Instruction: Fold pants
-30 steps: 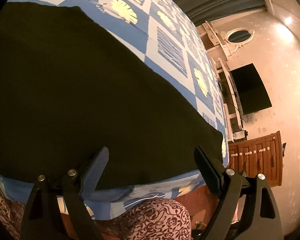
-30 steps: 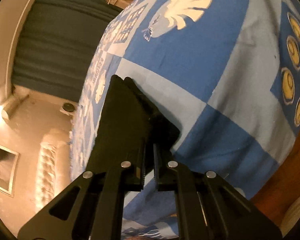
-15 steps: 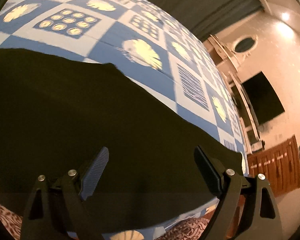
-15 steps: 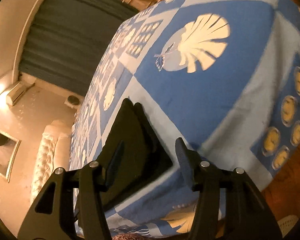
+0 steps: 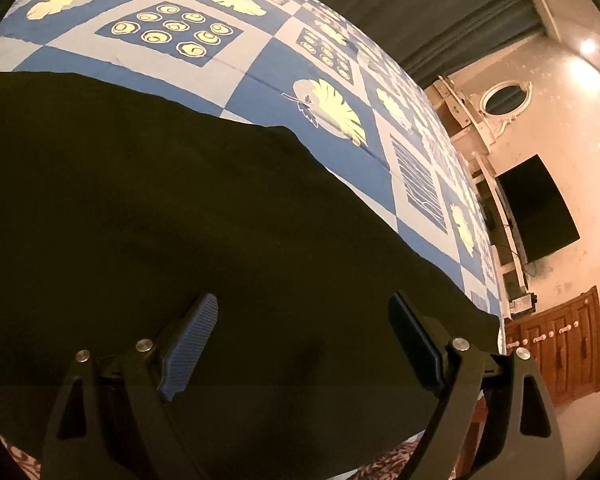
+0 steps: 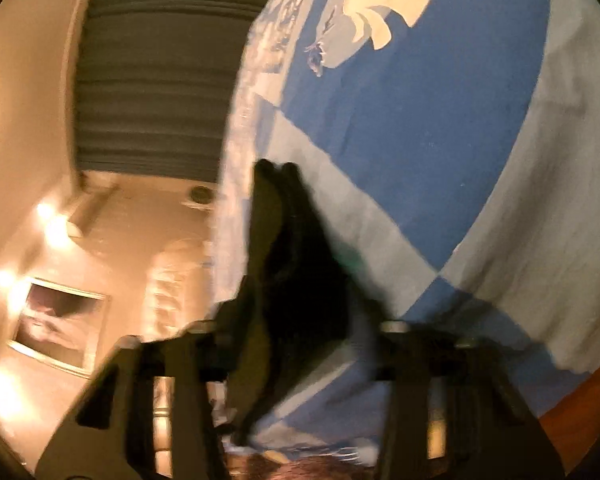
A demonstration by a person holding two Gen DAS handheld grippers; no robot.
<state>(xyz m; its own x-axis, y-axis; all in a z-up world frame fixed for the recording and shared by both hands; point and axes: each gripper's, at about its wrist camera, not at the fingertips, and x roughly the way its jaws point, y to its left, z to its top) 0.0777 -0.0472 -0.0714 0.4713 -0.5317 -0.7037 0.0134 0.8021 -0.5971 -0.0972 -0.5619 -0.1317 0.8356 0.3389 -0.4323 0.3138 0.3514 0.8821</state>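
Dark pants (image 5: 140, 200) lie spread flat on a bed with a blue and white patterned cover (image 5: 260, 64). My left gripper (image 5: 302, 300) hovers open over the near part of the cloth, with nothing between its blue ribbed pads (image 5: 188, 344). The right wrist view is blurred by motion. There a narrow folded end of the pants (image 6: 284, 240) runs away from me across the cover (image 6: 420, 140). My right gripper (image 6: 300, 312) straddles that end with its jaws closing. The fingers still show apart on either side of the cloth.
The bed edge runs close below both grippers, with a person's patterned clothing (image 5: 396, 460) against it. A dark screen (image 5: 536, 208) and a wooden cabinet (image 5: 556, 348) stand at the right wall. Grey curtains (image 6: 152, 80) hang behind the bed. A framed picture (image 6: 60, 324) hangs at the left.
My right gripper, shut on the pants end a second ago, opened and let it rest on the bed, then moved over it again. The left gripper swung across the pants, showing more of the cover.
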